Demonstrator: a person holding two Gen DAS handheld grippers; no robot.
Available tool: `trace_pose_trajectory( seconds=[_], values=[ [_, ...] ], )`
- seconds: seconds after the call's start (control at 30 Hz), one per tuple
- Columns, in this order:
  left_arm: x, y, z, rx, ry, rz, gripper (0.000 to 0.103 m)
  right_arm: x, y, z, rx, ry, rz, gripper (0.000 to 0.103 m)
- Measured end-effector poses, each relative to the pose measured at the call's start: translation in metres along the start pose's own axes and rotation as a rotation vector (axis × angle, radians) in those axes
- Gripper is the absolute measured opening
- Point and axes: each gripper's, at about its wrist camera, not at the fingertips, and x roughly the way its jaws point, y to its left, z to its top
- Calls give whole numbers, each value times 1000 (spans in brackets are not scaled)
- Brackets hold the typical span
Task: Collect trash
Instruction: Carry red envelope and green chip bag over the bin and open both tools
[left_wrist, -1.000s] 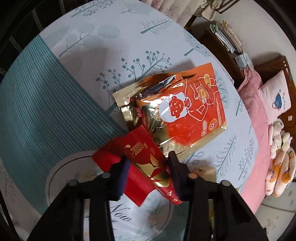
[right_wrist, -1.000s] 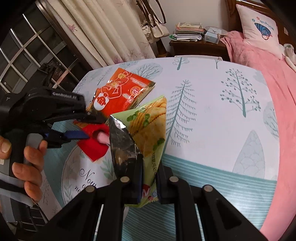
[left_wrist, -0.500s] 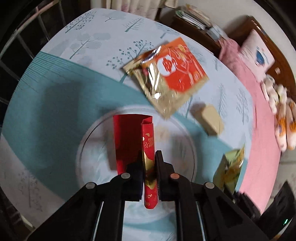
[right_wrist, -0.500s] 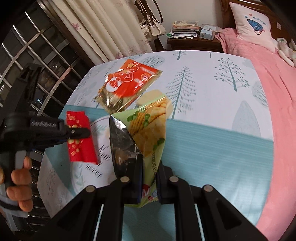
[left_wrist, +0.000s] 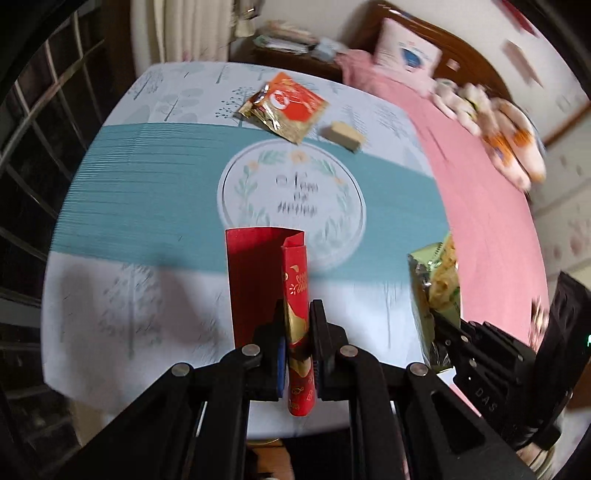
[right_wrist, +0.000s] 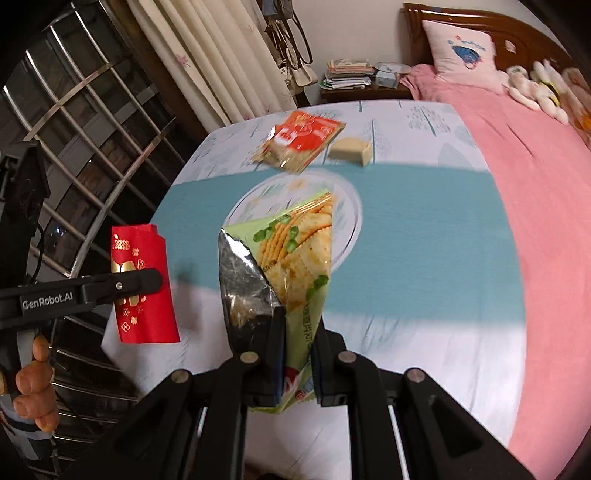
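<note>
Left claw (left_wrist: 298, 341) clamped on red envelope (left_wrist: 266, 280), right claw (right_wrist: 298, 363) clamped on cracker bag (right_wrist: 291, 258), both lifted off bench (right_wrist: 424, 258).

Red envelope (left_wrist: 258, 280): matt paper, shiny gold print. Cracker bag (right_wrist: 295, 251): glossy green plastic film, crinkled silver foil inside. Orange pouch (left_wrist: 288, 105): glossy, gold foil edge. Tablecloth (left_wrist: 147, 192): smooth printed cloth. Grippers: matt black plastic, metal rivets. Bedspread (right_wrist: 535, 166): soft pink cloth. Headboard (right_wrist: 517, 26): glossy wood.
</note>
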Motion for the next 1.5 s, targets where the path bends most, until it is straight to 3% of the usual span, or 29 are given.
trace_pose_trajectory(
  seconds=[0.27, 0.53, 0.7, 0.9, 1.2, 1.37, 1.4, 1.43, 1.5],
  values=[
    [-39, 19, -106, 175, 7, -33, 9, -22, 61, -101, 51, 21, -13, 11],
    [-19, 31, -187, 245, 94, -44, 9, -15, 77, -176, 65, 107, -36, 11],
    [22, 35, -232, 248, 159, -47, 9, 17, 65, -224, 92, 184, -38, 11],
    [93, 49, -276, 254, 228, -37, 9, 93, 32, -284, 158, 295, -51, 11],
    [211, 63, -310, 282, 281, -38, 10, 206, -27, -345, 280, 390, -64, 14],
    [261, 68, -325, 291, 313, -24, 26, 252, -45, -366, 299, 423, -53, 18],
    [269, 69, -328, 294, 317, -11, 38, 261, -48, -369, 305, 431, -52, 21],
    [272, 72, -329, 293, 319, -2, 54, 265, -49, -371, 311, 435, -52, 32],
    [279, 74, -331, 289, 319, 12, 70, 272, -52, -376, 327, 443, -46, 44]
  ],
)
